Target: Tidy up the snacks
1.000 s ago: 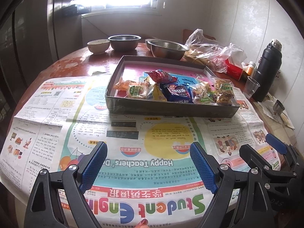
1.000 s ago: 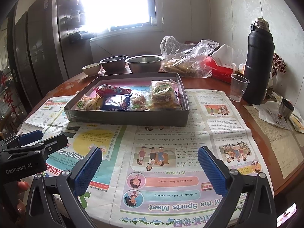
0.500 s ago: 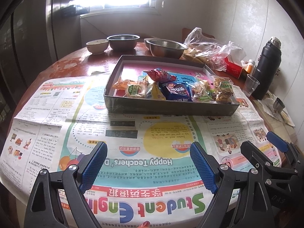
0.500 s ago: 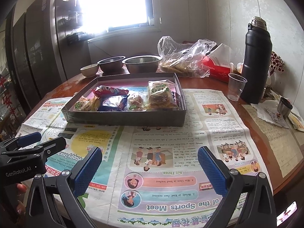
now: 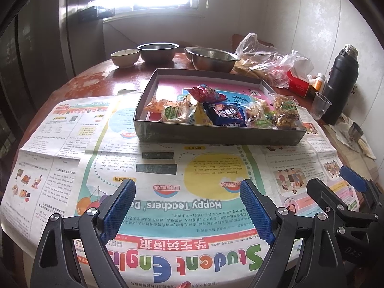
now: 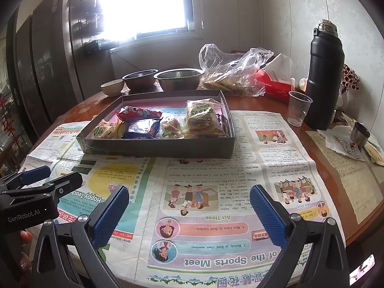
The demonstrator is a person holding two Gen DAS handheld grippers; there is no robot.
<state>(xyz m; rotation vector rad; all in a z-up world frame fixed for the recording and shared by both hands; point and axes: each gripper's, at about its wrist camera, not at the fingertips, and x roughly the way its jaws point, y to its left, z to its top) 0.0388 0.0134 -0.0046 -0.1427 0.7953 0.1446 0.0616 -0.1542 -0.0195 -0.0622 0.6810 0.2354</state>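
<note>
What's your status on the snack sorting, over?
Left tongs and right tongs open, empty, above the newspaper. Snack packets piled in the grey tray, untouched. Nothing between tongs and tray.

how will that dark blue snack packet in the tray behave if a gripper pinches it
The dark blue snack packet looks like glossy film, so it would probably crinkle and could slip between the pads. It seems puffed, so likely light, and a hard squeeze may crush what is inside. It lies against other packets in the tray, so lifting it may drag them.
</note>
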